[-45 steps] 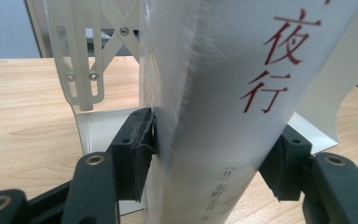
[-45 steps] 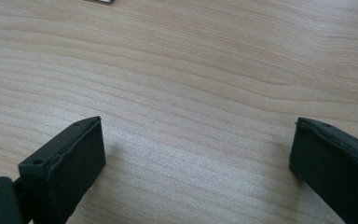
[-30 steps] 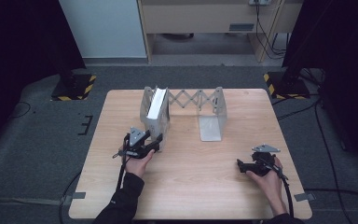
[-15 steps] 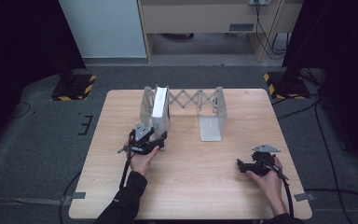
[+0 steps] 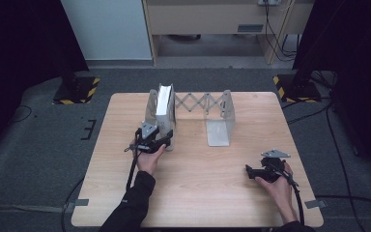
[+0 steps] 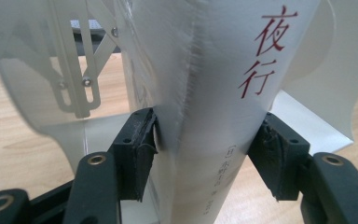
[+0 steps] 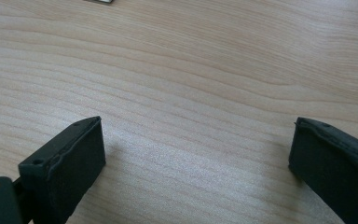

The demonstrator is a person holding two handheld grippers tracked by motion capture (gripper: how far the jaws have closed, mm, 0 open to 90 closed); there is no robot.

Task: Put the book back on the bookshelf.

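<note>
The left gripper (image 5: 166,137) is pinching the white book (image 6: 214,93) by its spine, the book standing upright in the expandable rack (image 5: 200,104) at its left end. The right gripper (image 7: 196,158) is resting low over the table (image 5: 212,193), fingers spread wide apart.

A lab or test room is suggested by what is seen in the high view. A plain wooden table (image 5: 198,193) is set on grey carpet (image 5: 43,159), its feet fixed with tape, and 2 stand bases marked with yellow-black hazard stripes (image 5: 76,90) are placed beside it. Dark curtains (image 5: 24,38) are hung at both sides, and loose cables (image 5: 275,29) are trailed by a bench behind.
</note>
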